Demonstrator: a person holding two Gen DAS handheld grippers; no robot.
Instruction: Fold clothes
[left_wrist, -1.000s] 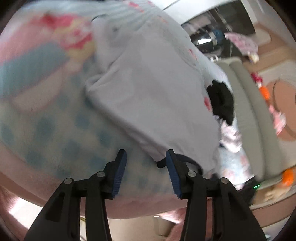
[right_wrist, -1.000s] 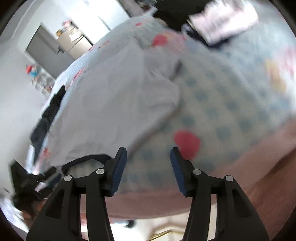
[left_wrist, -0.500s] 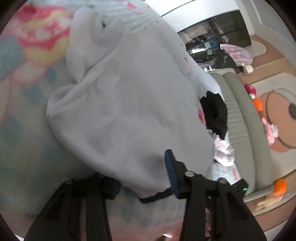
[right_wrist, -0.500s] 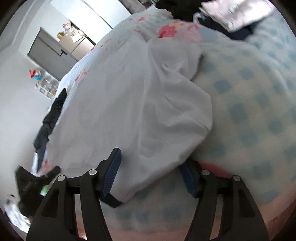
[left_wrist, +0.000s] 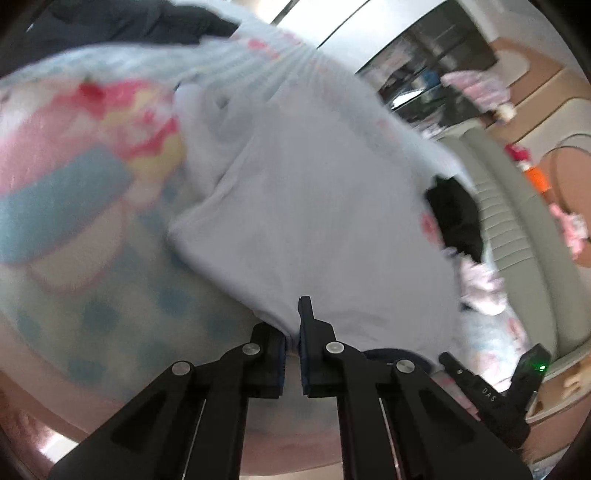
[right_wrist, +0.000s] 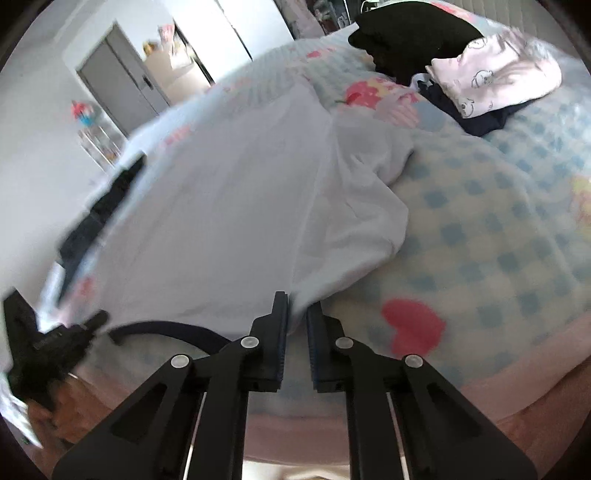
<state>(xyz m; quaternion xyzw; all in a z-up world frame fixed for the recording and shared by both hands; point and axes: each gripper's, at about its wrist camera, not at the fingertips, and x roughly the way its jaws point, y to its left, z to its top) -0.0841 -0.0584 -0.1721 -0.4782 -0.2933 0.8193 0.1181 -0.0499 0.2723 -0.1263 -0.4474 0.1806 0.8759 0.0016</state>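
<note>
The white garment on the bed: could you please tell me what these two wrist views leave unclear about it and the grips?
- White garment: its far end is smeared by motion blur in the left wrist view.
- Left gripper, jaws closing on the hem: the pinched edge is hidden between the pads.
- Right gripper, jaws closing: the cloth there is blurred.
- Dark collar band: partly covered by the garment.

Premises: a domestic bedroom. Ahead of the fingers lies a bed under a fleecy blue-checked blanket with red hearts (right_wrist: 480, 229). Beyond the fingertips, a folded pink printed garment (right_wrist: 495, 88) rests on dark clothing. A grey door (right_wrist: 118, 85) stands far left; a grey ribbed sofa (left_wrist: 517, 229) far right.
</note>
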